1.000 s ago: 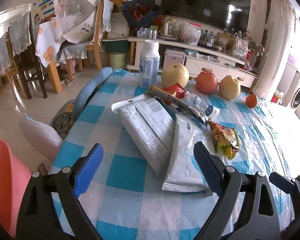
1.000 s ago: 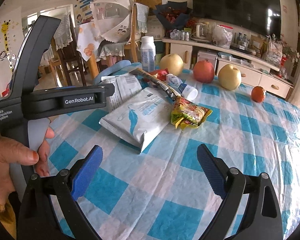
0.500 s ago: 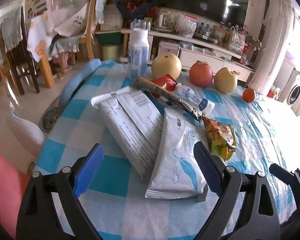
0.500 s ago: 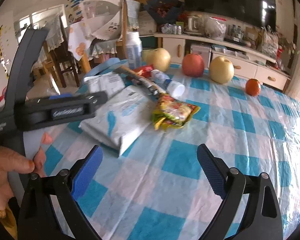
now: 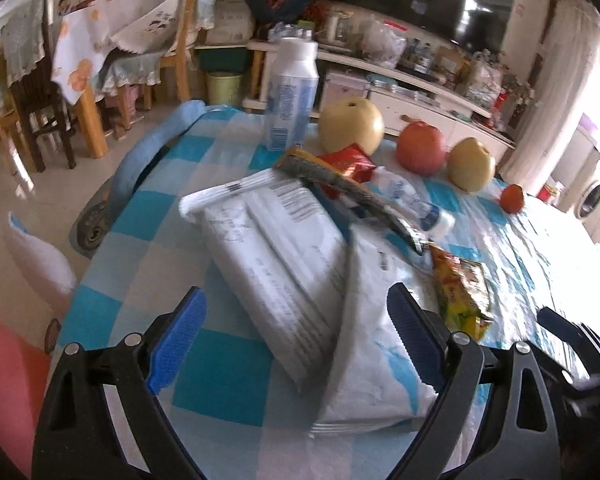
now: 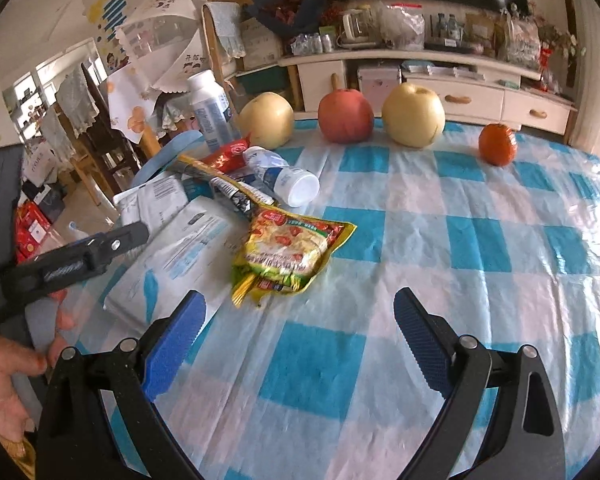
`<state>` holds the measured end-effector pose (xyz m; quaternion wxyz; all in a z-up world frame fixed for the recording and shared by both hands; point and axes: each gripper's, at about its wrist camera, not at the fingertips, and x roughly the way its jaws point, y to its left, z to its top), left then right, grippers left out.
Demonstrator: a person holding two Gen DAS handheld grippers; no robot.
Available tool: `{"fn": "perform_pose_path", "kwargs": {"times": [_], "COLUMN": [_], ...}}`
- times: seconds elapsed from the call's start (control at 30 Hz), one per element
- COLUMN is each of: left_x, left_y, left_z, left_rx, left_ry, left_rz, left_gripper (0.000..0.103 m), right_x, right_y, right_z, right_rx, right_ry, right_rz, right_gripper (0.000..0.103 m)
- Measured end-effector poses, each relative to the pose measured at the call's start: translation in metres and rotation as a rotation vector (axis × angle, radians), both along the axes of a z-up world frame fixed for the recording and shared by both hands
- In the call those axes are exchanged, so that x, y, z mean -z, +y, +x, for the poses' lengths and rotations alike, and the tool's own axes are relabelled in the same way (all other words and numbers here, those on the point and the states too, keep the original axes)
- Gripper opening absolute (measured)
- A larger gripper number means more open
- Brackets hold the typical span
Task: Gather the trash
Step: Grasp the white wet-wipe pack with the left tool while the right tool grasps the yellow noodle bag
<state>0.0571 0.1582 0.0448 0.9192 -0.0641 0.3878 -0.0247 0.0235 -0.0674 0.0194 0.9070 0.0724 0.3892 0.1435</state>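
Observation:
Trash lies in a heap on the blue-checked table: two white plastic packs, a yellow snack wrapper, a long dark wrapper, a red wrapper and a small lying bottle. My left gripper is open, its fingers straddling the near ends of the white packs. My right gripper is open and empty, just in front of the yellow wrapper.
Two pears, an apple, a small orange and an upright white bottle stand at the table's far side. A pink bin is at lower left. The left gripper's handle shows left of the right one.
Both grippers moved forward toward the trash heap. The white packs now lie between the left fingers, and the yellow wrapper is closer to the right fingers. Both stay open.

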Motion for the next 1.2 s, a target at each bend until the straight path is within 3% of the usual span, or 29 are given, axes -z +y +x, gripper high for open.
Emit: {"fn": "perform_pose_path", "kwargs": {"times": [0.2,0.33,0.4,0.67,0.73,0.8,1.13,1.2], "left_x": [0.0,0.012,0.017,0.03,0.031,0.031,0.033,0.033], "left_y": [-0.029,-0.053,-0.066,-0.092,-0.094,-0.093,-0.096,-0.096], "left_z": [-0.007,-0.01,-0.012,-0.014,-0.014,-0.013,-0.007,-0.007], "left_rx": [0.148,0.24,0.282,0.336,0.335,0.329,0.299,0.294], "left_ry": [0.001,0.041,0.045,0.053,0.045,0.04,0.025,0.023], "left_rz": [0.081,0.192,0.261,0.395,0.402,0.39,0.383,0.38], "left_gripper": [0.092,0.092,0.092,0.092,0.092,0.092,0.091,0.09], "right_x": [0.007,0.008,0.01,0.009,0.01,0.012,0.022,0.024], "right_y": [-0.018,-0.028,-0.026,0.003,0.008,0.013,0.015,0.016], "right_z": [0.024,0.036,0.04,0.045,0.047,0.05,0.057,0.056], "right_rx": [-0.012,-0.007,-0.013,-0.093,-0.099,-0.103,-0.105,-0.107], "right_ry": [0.052,0.072,0.083,0.078,0.073,0.076,0.068,0.067], "right_rz": [0.156,0.225,0.235,0.171,0.145,0.123,0.074,0.071], "right_gripper": [0.094,0.094,0.094,0.094,0.094,0.085,0.076,0.068]}}
